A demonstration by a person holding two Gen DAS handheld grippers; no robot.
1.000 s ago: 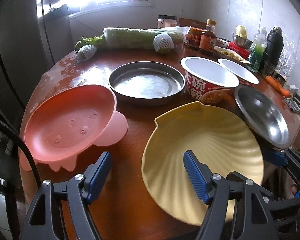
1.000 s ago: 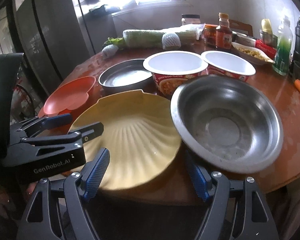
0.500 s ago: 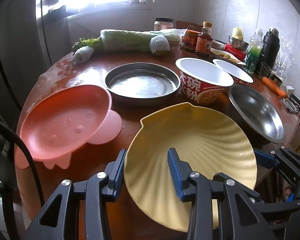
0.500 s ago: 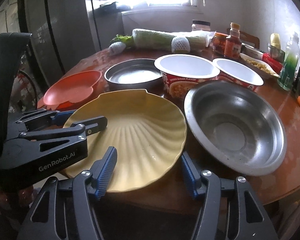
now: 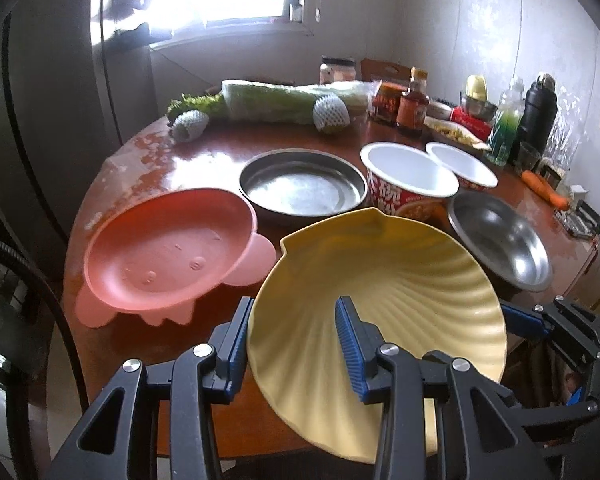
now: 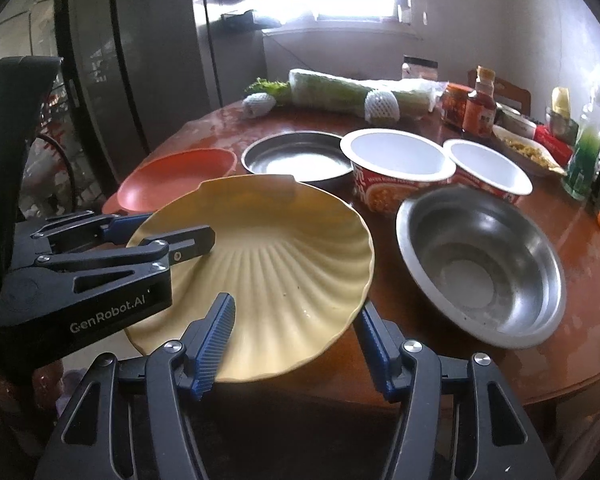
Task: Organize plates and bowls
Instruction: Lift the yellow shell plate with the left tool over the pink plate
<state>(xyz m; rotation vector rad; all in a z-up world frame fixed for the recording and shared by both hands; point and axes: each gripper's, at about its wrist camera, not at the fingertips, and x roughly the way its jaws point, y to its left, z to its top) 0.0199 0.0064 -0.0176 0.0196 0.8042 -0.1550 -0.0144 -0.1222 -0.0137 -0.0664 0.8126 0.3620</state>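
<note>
Left gripper (image 5: 292, 344) pinching yellow shell plate (image 5: 396, 280) rim, lower centre | right gripper (image 6: 296, 340) clamping its near edge | plate tilted beside steel bowl (image 6: 480, 264), right of frame

A home kitchen: round wooden table (image 5: 204, 160) crowded with sauce bottles (image 5: 414, 104), cabbage (image 5: 284, 100), beside a fridge (image 6: 140, 72).
</note>
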